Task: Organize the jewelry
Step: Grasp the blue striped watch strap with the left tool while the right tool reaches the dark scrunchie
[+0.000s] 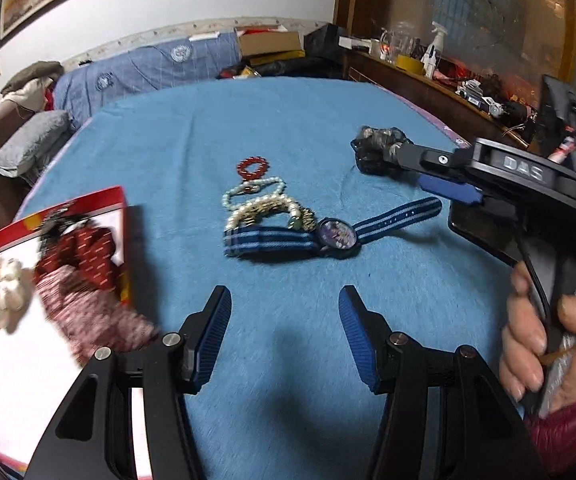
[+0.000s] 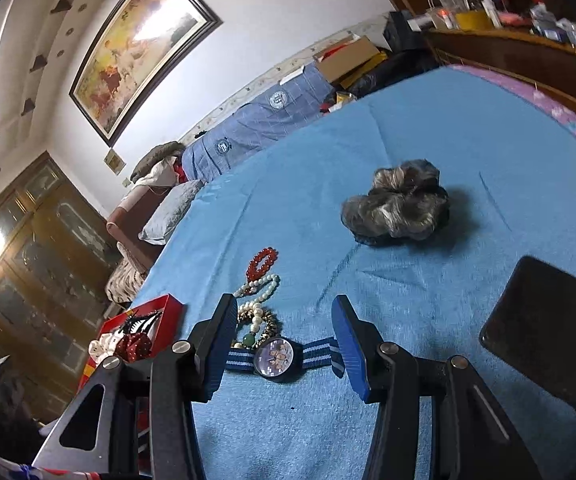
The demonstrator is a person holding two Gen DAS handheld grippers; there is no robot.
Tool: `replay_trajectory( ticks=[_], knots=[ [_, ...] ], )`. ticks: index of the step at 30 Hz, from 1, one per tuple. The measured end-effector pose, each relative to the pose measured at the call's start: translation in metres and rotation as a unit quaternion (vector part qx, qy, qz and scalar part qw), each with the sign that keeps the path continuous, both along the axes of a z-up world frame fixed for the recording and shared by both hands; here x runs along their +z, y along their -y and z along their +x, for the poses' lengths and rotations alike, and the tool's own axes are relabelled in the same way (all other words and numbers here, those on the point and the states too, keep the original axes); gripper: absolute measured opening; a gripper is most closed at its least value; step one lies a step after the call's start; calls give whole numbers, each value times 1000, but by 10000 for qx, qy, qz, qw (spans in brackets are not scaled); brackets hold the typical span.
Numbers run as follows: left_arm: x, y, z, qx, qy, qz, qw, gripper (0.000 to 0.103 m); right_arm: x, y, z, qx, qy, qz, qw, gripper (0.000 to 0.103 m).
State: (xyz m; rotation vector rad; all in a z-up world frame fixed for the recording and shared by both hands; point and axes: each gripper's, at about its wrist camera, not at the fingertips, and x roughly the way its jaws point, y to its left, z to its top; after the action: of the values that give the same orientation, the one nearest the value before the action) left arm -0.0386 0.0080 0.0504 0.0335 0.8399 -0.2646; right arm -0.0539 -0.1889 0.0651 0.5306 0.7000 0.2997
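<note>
Item 1: left gripper [image 1: 284, 334], black frame with blue ribbed pads, is hovering over the blue terry cloth [image 1: 288, 128] with its fingers spread wide and nothing between them.

Item 2: right gripper [image 2: 283, 344], same build, is likewise standing spread apart and holding nothing; in the left wrist view it is reaching in from the right, gripped by a bare hand [image 1: 544, 336] in a dark red sleeve.

Item 3: wristwatch with navy-and-pale-blue striped fabric strap and dark round dial [image 2: 277, 359] is lying flat on the cloth, showing between the right gripper's fingers.

Item 4: cluster of bracelets is lying just beyond the watch: pearl-and-gold beaded bracelets [image 1: 265, 210], a pale bead strand [image 1: 249, 192], and a red bead bracelet [image 1: 252, 168] farthest out.

Item 5: grey-and-black fabric scrunchie [image 2: 396, 208] is sitting well apart to the right.

Item 6: red-rimmed white-lined box [image 1: 7, 360] is sitting at the left, containing white, red patterned and black hair accessories.
</note>
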Motion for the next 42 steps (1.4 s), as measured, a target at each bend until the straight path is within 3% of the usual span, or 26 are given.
replay_trajectory(
  ticks=[4, 8, 11, 18, 22, 27, 31, 36, 39, 41, 42],
  knots=[
    [0, 24, 25, -354, -84, 10, 9993, 54, 0, 12, -1, -263, -29, 106, 9996, 53],
    [-7, 58, 44, -949, 16, 397, 9947, 54, -3, 33, -1, -544, -120, 439, 9975, 53],
    [-21, 80, 58, -1277, -125, 708, 9892, 54, -5, 40, -2, -644, -174, 582, 9961, 53],
    [-43, 96, 81, -1469, -172, 1201, 9817, 60, -2, 46, -3, -648, -159, 717, 9952, 53],
    [-46, 93, 91, -1489, -165, 969, 9840, 61, 1, 48, -4, -713, -107, 688, 9950, 53],
    [-48, 81, 76, -1307, -154, 718, 9887, 44, 1, 55, -5, -861, -113, 688, 9938, 53],
    [-48, 66, 55, -1029, -270, 534, 9929, 44, -1, 56, -7, -910, -129, 695, 9933, 53],
    [-50, 64, 33, -1024, -256, 536, 9930, 46, 0, 58, -6, -1001, -132, 661, 9927, 54],
    [-52, 67, 37, -882, -182, 748, 9931, 74, 0, 62, -7, -1112, -156, 645, 9916, 58],
    [-53, 65, 42, -923, -233, 583, 9938, 72, 0, 65, -5, -1146, -167, 581, 9916, 59],
    [-51, 63, 42, -906, -206, 538, 9942, 60, 1, 66, -3, -1137, -180, 508, 9921, 59]
  ],
)
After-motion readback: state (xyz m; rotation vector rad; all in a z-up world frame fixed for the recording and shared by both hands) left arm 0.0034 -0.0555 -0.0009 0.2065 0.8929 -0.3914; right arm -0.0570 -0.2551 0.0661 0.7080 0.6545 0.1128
